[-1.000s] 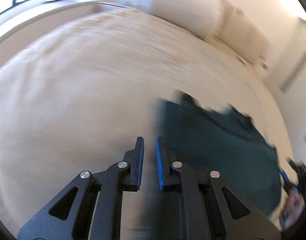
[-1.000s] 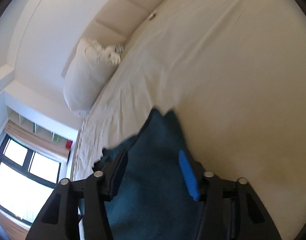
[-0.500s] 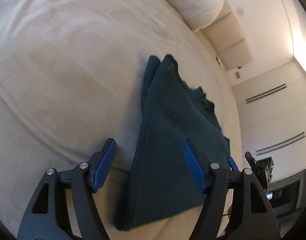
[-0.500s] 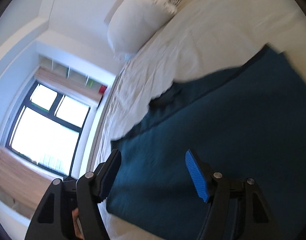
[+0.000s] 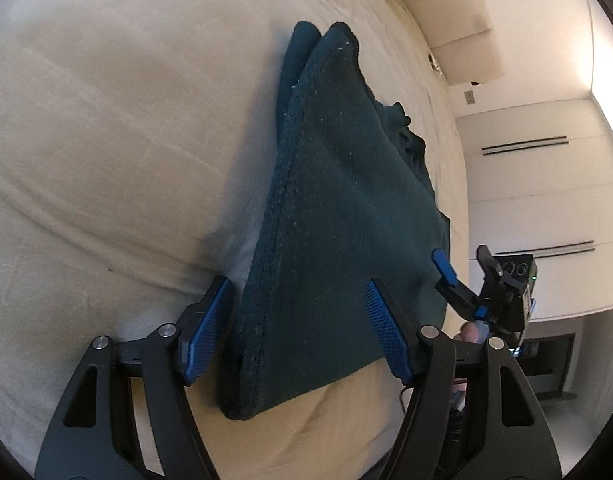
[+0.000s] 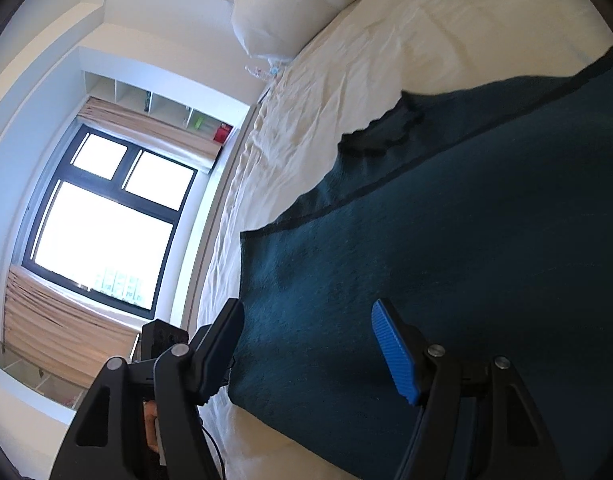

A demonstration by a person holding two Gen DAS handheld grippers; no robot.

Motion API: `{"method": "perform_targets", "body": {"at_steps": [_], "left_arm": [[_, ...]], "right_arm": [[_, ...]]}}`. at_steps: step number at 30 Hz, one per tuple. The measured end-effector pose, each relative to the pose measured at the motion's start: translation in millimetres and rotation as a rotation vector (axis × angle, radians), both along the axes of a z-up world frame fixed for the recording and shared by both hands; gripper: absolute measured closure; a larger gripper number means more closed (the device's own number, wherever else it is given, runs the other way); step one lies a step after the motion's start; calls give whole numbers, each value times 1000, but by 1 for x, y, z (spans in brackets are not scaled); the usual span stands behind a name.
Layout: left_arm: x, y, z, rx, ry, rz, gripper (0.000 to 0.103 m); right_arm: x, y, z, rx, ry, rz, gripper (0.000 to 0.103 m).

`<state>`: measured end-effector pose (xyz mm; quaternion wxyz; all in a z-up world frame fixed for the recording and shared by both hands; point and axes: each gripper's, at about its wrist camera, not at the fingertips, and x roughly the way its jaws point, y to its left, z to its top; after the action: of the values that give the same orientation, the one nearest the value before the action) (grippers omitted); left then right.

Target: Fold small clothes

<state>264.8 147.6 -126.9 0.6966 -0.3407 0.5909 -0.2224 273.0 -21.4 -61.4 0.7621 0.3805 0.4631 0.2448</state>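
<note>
A dark teal garment (image 5: 338, 208) lies folded flat on the cream bed (image 5: 106, 120), its layered edge running away from me. My left gripper (image 5: 298, 330) hangs over the garment's near left corner. Its jaws are closing with that folded edge between them, and the pads do not press on it. In the right wrist view the same garment (image 6: 446, 248) fills the lower right. My right gripper (image 6: 310, 346) straddles its near corner, open, with the pads clear of the cloth. The right gripper (image 5: 466, 270) also shows in the left wrist view, at the garment's far right side.
A white pillow (image 6: 290, 4) lies at the head of the bed, against a padded headboard (image 5: 458, 20). A bright window (image 6: 106, 220) with wall shelves (image 6: 154, 104) above it lies beyond the bed's far side. The bed's near edge is just below both grippers.
The left jaws went from nearly shut to wide, and that gripper tipped down over the garment's edge. The right gripper swung across the garment to its corner on the window side.
</note>
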Motion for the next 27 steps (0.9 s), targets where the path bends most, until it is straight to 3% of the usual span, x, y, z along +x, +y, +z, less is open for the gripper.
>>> {"method": "perform_targets", "body": {"at_steps": [2, 6, 9, 13, 18, 22, 27], "left_arm": [[1, 2, -4, -8, 38, 5, 71], [-5, 8, -7, -20, 55, 12, 75], [-12, 20, -8, -63, 63, 45, 90], [-18, 25, 5, -77, 36, 68, 93], [-19, 9, 48, -21, -53, 49, 93], [-20, -38, 93, 81, -154, -37, 93], [-28, -102, 115, 119, -213, -134, 93]], "right_arm": [[8, 5, -3, 1, 11, 9, 33], [19, 13, -7, 4, 33, 30, 33], [29, 19, -13, -16, 58, 43, 33], [36, 23, -21, -47, 90, 57, 35], [43, 21, -30, -24, 125, 80, 35], [48, 18, -35, 13, 130, 100, 35], [52, 1, -39, 136, 176, 87, 34]]}}
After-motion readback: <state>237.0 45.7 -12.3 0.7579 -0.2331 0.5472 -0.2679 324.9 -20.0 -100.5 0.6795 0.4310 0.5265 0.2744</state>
